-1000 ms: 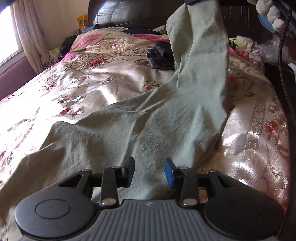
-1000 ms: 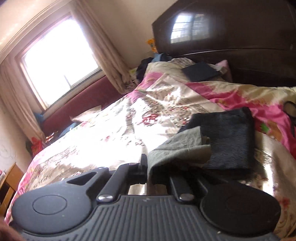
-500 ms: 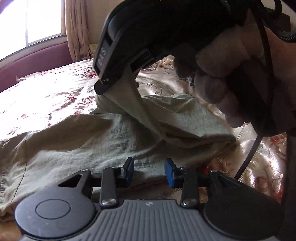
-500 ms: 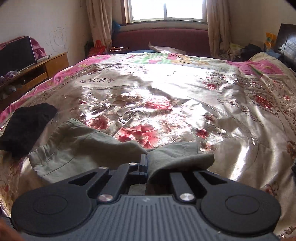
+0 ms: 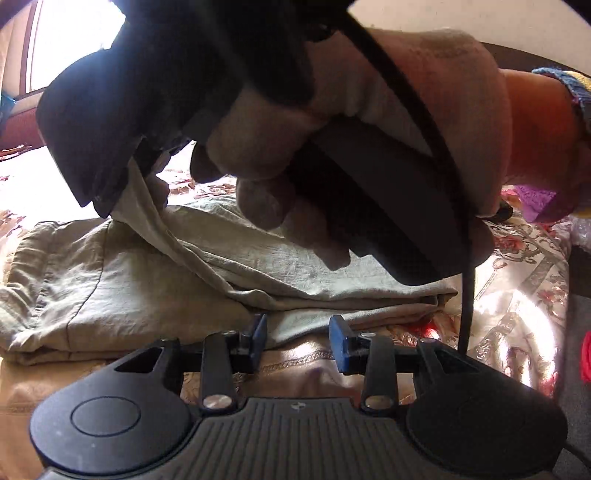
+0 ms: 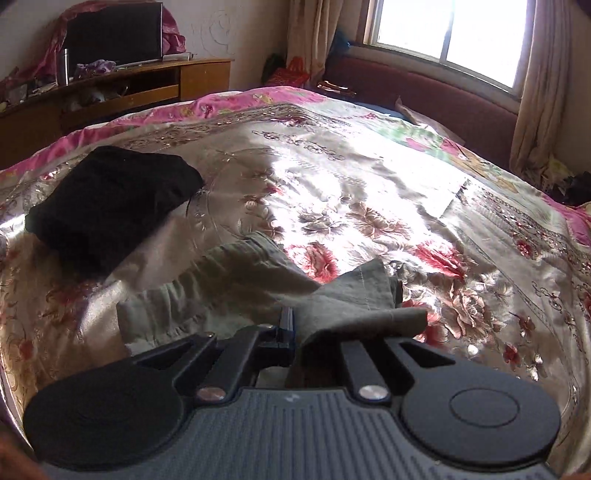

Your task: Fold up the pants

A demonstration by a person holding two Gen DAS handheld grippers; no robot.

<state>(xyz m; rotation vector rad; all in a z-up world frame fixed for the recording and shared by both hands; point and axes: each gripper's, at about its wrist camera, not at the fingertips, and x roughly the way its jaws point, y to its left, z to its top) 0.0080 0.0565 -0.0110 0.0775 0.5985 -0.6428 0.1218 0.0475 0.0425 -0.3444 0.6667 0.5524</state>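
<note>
The grey-green pants (image 5: 122, 280) lie folded in layers on the floral bedspread (image 5: 517, 295). My left gripper (image 5: 297, 338) is open and empty, low at the near edge of the pants. My right gripper (image 6: 295, 328) is shut on a bunched end of the pants (image 6: 354, 299) and holds it just above the lower layer (image 6: 229, 273). In the left wrist view the right gripper (image 5: 107, 147) and the gloved hand (image 5: 369, 122) fill the top, with cloth hanging from the gripper down onto the pile.
A folded black garment (image 6: 107, 203) lies on the bedspread (image 6: 369, 177) to the left in the right wrist view. A wooden cabinet (image 6: 122, 88) with a TV stands beyond the bed. A window (image 6: 443, 33) and maroon bench are at the far right.
My right gripper has carried the pants' end over the lower layer and swung round toward the bed's foot. The left gripper has drawn back to the pants' near edge, still open.
</note>
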